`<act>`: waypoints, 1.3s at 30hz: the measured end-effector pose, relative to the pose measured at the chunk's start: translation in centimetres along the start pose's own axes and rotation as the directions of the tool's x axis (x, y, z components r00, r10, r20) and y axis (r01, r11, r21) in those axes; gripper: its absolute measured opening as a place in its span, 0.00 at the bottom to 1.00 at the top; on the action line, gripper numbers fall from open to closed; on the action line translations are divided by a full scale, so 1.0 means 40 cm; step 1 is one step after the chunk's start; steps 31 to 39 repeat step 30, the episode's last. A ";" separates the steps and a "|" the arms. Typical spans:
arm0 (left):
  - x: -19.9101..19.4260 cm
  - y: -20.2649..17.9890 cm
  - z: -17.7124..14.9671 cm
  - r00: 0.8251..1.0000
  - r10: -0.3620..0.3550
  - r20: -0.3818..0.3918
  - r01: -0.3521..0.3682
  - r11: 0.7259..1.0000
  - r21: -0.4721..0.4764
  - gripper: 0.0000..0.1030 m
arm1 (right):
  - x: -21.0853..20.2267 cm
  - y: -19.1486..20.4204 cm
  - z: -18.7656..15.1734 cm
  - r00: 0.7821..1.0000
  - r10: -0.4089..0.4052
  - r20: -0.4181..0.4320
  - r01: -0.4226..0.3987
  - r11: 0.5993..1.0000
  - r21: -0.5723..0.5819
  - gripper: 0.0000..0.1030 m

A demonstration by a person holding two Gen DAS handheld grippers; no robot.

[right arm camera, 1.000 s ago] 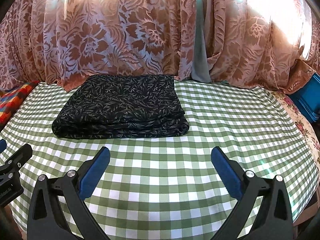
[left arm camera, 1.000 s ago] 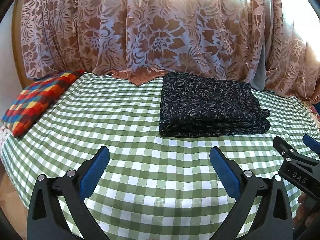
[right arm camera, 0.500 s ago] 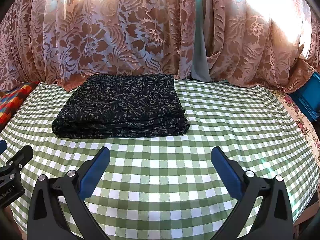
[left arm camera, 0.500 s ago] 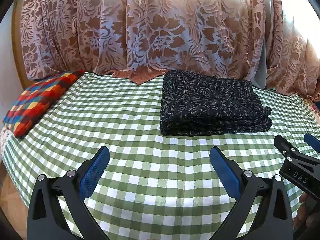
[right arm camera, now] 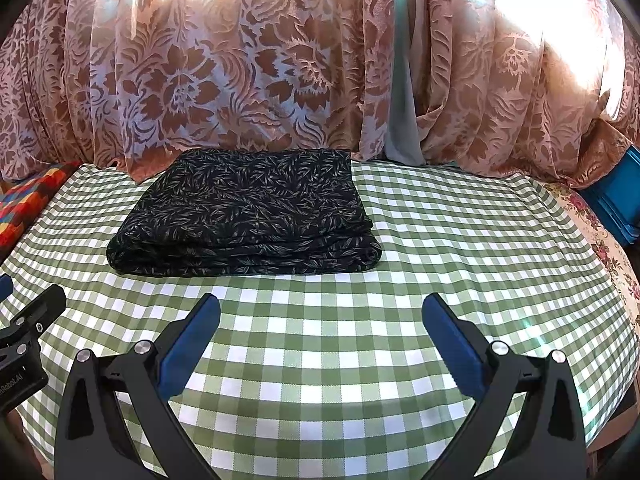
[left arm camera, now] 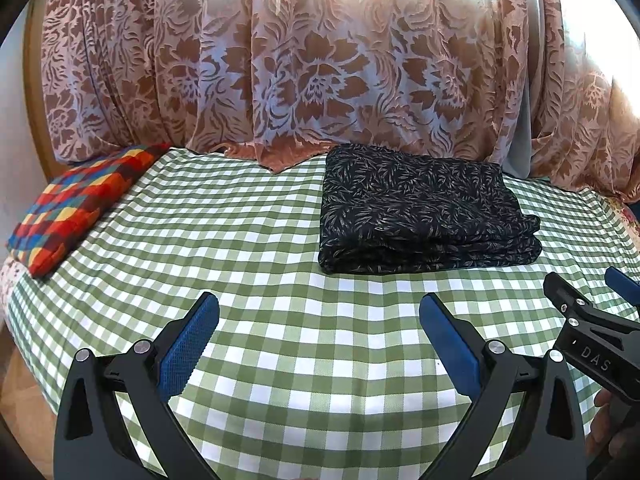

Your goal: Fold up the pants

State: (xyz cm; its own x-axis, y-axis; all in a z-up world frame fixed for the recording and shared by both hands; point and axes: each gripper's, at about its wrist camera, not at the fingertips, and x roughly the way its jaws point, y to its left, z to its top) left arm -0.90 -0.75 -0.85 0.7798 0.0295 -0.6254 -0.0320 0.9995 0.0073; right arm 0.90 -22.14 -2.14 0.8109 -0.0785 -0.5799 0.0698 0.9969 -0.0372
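The pants point(left arm camera: 424, 208) are black with a pale leaf print and lie folded into a flat rectangular stack on the green checked cloth point(left arm camera: 248, 240), near the far edge by the curtain. They also show in the right wrist view point(right arm camera: 248, 212). My left gripper point(left arm camera: 320, 316) is open and empty, well short of the stack and to its left. My right gripper point(right arm camera: 322, 316) is open and empty, in front of the stack. The right gripper's body point(left arm camera: 592, 340) shows at the left view's right edge.
A floral brown curtain point(left arm camera: 320, 80) hangs right behind the surface. A multicoloured checked cushion point(left arm camera: 76, 204) lies at the far left. A blue crate point(right arm camera: 616, 200) and floral fabric point(right arm camera: 604, 248) sit off the right edge.
Both grippers have drawn back slightly and risen a little; the folded pants sit a bit farther off. Nothing on the cloth has moved.
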 end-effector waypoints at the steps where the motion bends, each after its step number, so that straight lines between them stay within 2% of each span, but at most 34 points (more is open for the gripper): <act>1: 0.000 0.000 0.000 1.000 0.002 0.001 -0.002 1.000 0.002 0.96 | 0.002 0.000 0.000 1.000 0.001 -0.001 -0.001 1.000 0.000 0.98; 13: -0.011 -0.001 0.003 1.000 0.003 0.006 -0.003 1.000 0.003 0.96 | 0.003 0.002 -0.003 1.000 0.000 -0.004 0.000 1.000 -0.001 0.98; 19: -0.004 0.004 -0.002 1.000 -0.021 0.004 0.021 1.000 0.006 0.96 | 0.009 0.004 -0.007 1.000 0.001 -0.013 -0.001 1.000 -0.005 0.98; 24: 0.019 0.021 0.001 0.998 -0.036 -0.044 0.034 0.999 -0.027 0.96 | 0.019 0.005 -0.011 1.000 0.004 -0.029 -0.004 1.000 -0.004 0.98; 29: 0.037 0.040 0.005 0.995 0.000 -0.098 -0.006 0.998 -0.064 0.96 | 0.028 -0.003 -0.011 0.999 0.007 -0.040 -0.007 1.000 0.002 0.98; 39: 0.038 0.043 0.006 0.995 0.004 -0.103 -0.011 0.998 -0.069 0.96 | 0.030 -0.005 -0.012 0.999 0.007 -0.043 -0.007 1.000 0.003 0.98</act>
